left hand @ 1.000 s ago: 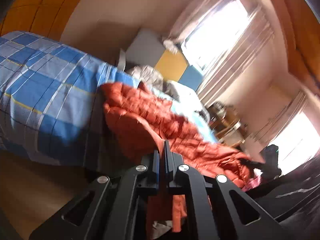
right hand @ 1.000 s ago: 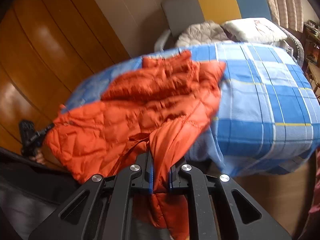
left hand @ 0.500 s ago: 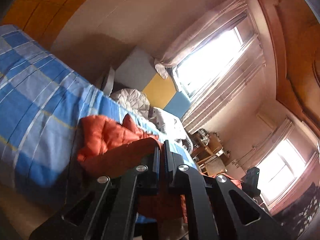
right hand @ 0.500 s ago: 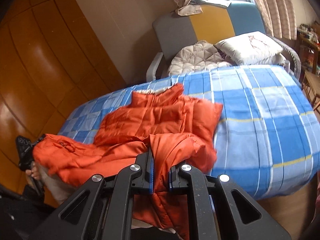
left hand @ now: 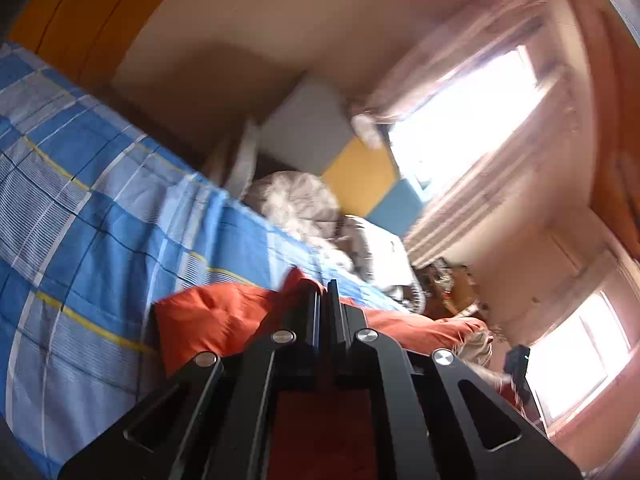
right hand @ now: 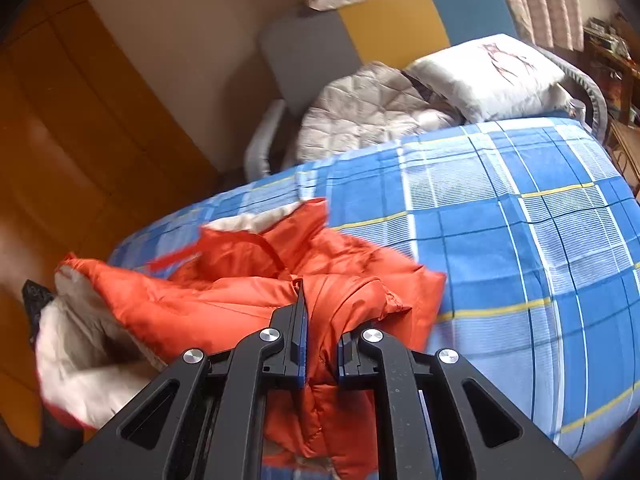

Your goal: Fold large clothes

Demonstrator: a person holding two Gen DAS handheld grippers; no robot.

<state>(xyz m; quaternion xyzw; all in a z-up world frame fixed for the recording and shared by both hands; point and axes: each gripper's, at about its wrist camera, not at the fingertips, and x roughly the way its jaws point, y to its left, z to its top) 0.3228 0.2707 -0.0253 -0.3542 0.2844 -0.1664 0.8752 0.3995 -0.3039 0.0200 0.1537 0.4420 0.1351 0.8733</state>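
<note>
An orange quilted jacket (right hand: 248,296) with a pale lining lies bunched on the near left part of a bed with a blue checked sheet (right hand: 520,216). My right gripper (right hand: 320,320) is shut on a thick fold of the jacket, which hangs down between the fingers. In the left wrist view the jacket (left hand: 216,316) shows just beyond my left gripper (left hand: 324,292). Its jaws are pressed together with orange cloth under them. The left gripper appears at the far left of the right wrist view (right hand: 36,300), holding the jacket's lifted edge.
A grey, yellow and blue chair (right hand: 384,28) stands behind the bed with a beige quilted garment (right hand: 368,112) and a white pillow (right hand: 492,76) on it. Wooden wardrobe doors (right hand: 80,120) are at the left. A cluttered wooden table (left hand: 452,288) and bright windows stand beyond the bed.
Both grippers have carried the jacket forward over the bed. The stretched jacket has gone slack and bunched up, its pale lining now showing. The left camera has tilted upward.
</note>
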